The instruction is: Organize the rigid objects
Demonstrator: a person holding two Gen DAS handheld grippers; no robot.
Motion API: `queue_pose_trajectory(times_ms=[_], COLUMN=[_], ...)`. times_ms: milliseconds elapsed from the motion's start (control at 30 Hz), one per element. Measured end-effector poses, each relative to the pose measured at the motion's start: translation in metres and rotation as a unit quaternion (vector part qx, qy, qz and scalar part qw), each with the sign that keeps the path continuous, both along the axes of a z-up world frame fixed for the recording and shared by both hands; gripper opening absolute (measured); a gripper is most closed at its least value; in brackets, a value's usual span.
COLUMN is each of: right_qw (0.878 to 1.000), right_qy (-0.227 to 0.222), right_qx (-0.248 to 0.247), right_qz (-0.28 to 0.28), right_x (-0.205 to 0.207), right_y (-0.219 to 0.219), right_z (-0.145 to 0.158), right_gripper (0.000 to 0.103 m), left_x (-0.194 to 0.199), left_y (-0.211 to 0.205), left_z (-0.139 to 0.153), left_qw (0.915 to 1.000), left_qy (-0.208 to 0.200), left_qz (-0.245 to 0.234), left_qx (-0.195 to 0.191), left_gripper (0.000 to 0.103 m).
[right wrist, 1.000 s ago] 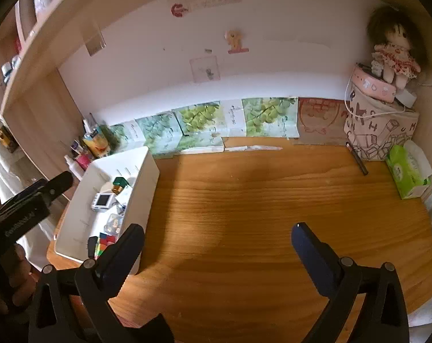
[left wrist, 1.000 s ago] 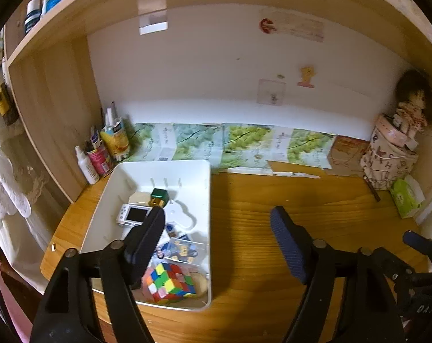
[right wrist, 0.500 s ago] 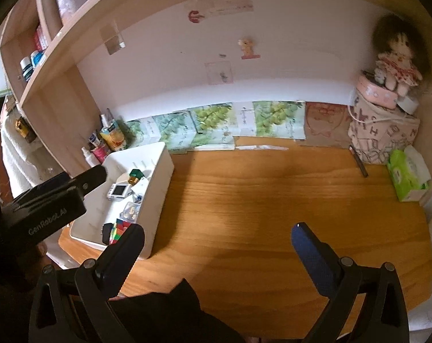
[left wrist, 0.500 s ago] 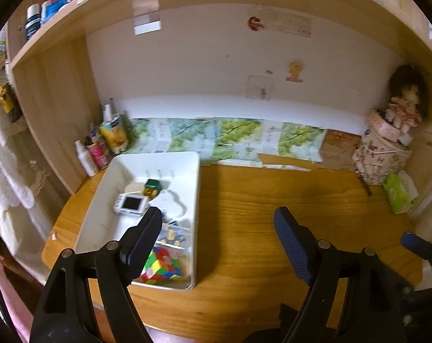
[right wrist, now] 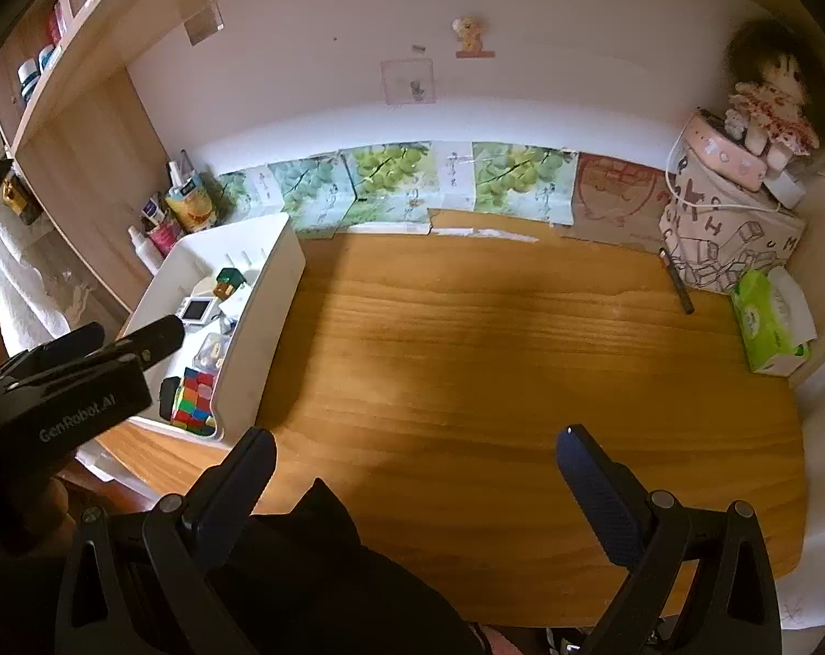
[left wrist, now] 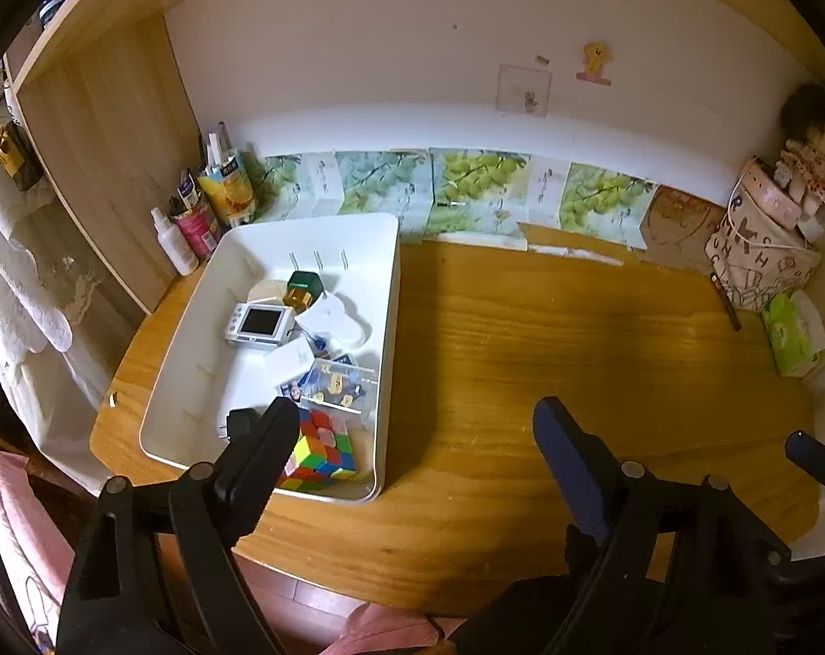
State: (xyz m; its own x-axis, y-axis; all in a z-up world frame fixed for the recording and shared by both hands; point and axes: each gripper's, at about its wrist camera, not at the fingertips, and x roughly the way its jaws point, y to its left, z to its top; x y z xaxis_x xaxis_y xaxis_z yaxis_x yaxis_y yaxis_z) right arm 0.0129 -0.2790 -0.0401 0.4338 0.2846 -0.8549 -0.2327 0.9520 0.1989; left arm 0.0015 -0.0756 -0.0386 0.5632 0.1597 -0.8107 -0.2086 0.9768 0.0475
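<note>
While the left tongs are opening with nothing between them, their left finger overlaps the near end of the white bin on the desk. Inside the bin's near corner lies the puzzle cube. Right tongs stand spread and empty, right of the bin.

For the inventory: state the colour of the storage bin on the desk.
White; the storage bin shows best in the left wrist view.
</note>
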Motion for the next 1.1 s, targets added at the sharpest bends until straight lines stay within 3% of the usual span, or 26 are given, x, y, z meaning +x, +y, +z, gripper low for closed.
queue_pose_trajectory(times_ms=[100, 233, 633, 1100], right_qw=[1.000, 0.999, 0.998, 0.997], right_qy=[0.014, 0.034, 0.060, 0.064], right_qx=[-0.014, -0.012, -0.026, -0.036], right_qz=[-0.002, -0.005, -0.019, 0.019], right_x=[0.000, -0.002, 0.000, 0.009], right_y=[0.002, 0.002, 0.007, 0.031], right_z=[-0.005, -0.013, -0.023, -0.025], right_gripper=[0.103, 0.103, 0.103, 0.103], left_x=[-0.001, -0.001, 0.003, -0.002], left_y=[-0.002, -0.003, -0.003, 0.018], left_z=[-0.001, -0.003, -0.012, -0.011], left_qw=[1.0000, 0.9998, 0.9988, 0.9997], left_qy=[0.003, 0.008, 0.028, 0.019], left_qz=[-0.007, -0.017, -0.040, -0.011], left_qx=[-0.002, -0.004, -0.006, -0.011], left_gripper=[0.099, 0.101, 0.101, 0.101])
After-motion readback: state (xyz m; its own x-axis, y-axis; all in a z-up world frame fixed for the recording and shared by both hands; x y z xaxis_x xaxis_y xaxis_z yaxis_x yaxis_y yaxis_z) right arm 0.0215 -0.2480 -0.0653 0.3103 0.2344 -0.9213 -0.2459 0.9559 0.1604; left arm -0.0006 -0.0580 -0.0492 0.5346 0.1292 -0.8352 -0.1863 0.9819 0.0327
